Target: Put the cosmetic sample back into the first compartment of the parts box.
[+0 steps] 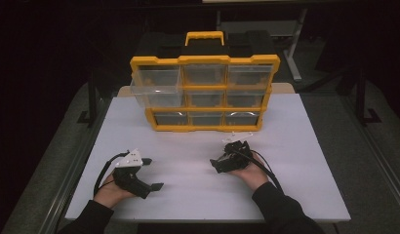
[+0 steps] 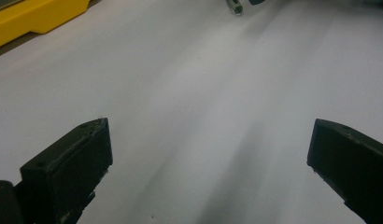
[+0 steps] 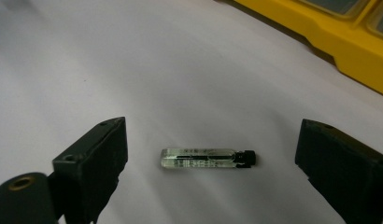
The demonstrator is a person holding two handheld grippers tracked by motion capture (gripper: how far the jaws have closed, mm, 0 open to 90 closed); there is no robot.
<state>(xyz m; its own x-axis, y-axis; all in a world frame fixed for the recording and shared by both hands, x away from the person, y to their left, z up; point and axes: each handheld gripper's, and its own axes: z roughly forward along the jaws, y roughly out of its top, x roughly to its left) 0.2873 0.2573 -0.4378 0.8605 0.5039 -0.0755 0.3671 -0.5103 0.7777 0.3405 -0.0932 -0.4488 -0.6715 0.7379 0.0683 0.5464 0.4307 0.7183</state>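
Right claw (image 3: 210, 161) sits open around the tiny vial (image 3: 206, 158) lying on the table (image 3: 133, 70) — off-center closing could roll it away.

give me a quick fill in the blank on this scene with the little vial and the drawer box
The small vial lies on its ____ on the white table.
It lies between the jaws of the ____ gripper.
The organizer frame is ____.
Its top-left drawer is pulled ____.

Missing words: side; right; yellow; out
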